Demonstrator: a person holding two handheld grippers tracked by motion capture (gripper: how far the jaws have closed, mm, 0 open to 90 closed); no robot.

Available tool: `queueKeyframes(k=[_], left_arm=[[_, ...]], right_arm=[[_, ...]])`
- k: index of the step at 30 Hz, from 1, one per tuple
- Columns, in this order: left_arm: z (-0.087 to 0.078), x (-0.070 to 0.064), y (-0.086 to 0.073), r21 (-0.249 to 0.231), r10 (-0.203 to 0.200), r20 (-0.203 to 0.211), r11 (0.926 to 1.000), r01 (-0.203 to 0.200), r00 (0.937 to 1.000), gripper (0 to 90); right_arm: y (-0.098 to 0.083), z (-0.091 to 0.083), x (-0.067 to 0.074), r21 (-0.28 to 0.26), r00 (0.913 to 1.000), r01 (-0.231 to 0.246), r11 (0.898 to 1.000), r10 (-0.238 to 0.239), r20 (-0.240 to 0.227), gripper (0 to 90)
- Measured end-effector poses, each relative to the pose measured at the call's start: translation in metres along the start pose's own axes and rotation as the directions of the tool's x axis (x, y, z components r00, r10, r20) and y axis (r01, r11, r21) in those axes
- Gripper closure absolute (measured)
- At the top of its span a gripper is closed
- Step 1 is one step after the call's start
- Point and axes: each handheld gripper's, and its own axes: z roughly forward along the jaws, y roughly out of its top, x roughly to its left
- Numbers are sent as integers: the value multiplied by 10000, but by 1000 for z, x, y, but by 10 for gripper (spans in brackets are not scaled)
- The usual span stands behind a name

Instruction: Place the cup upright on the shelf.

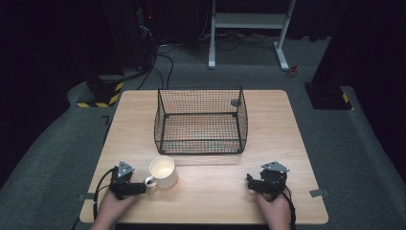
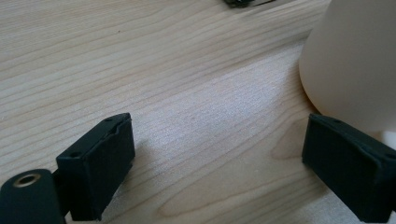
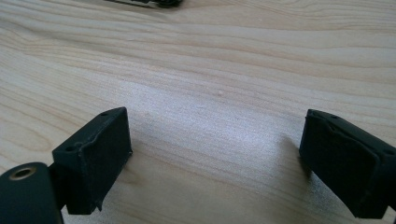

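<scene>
A white mug stands upright on the wooden table, near the front edge and left of the middle, with its handle turned toward the left front corner. The left gripper lies low on the tabletop just beside that handle, held by the person's left hand coming in over the front edge. In the left gripper view its two black jaws stand wide apart with bare wood between them, and the rounded wall of the mug rises just past the far jaw on the right side of that view; the pads do not press on it, and whether that jaw touches the cup I cannot tell. The right gripper rests near the front edge toward the right front corner, well apart from the mug, in the person's right hand. In the right gripper view its jaws are likewise spread wide over plain wood grain, with nothing between them. A black wire basket sits in the middle of the table toward the back edge, open at the top, and stands apart from the mug, which is just in front of its left front corner.
</scene>
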Motion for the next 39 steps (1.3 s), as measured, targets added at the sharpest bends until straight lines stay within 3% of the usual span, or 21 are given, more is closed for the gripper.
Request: queueKeyframes(k=[13, 18, 24, 32, 34, 39], left_arm=[[-1, 0, -1, 16, 36, 126, 10000, -36, 9999, 97], [-5, 4, 1, 299, 275, 355, 9991, -286, 9990, 136], [-9, 5, 4, 779, 220, 444, 9966, -255, 9988, 168], [-25, 10, 8, 26, -5, 378, 10000, 4, 9993, 182], [-35, 12, 10, -356, -140, 456, 9992, 156, 9989, 182], [-43, 14, 11, -694, -208, 543, 9973, 246, 9983, 183]], right_arm=[[0, 0, 0, -2, 10000, 9, 10000, -9, -7, 86], [0, 0, 0, 0, 10000, 6, 10000, -6, -8, 86], [0, 0, 0, 0, 10000, -8, 10000, 8, -12, 86], [0, 0, 0, 3, 10000, -6, 10000, 6, -12, 87], [0, 0, 0, 0, 10000, -4, 10000, 4, -9, 86], [0, 0, 0, -3, 10000, 2, 10000, -2, -14, 88]])
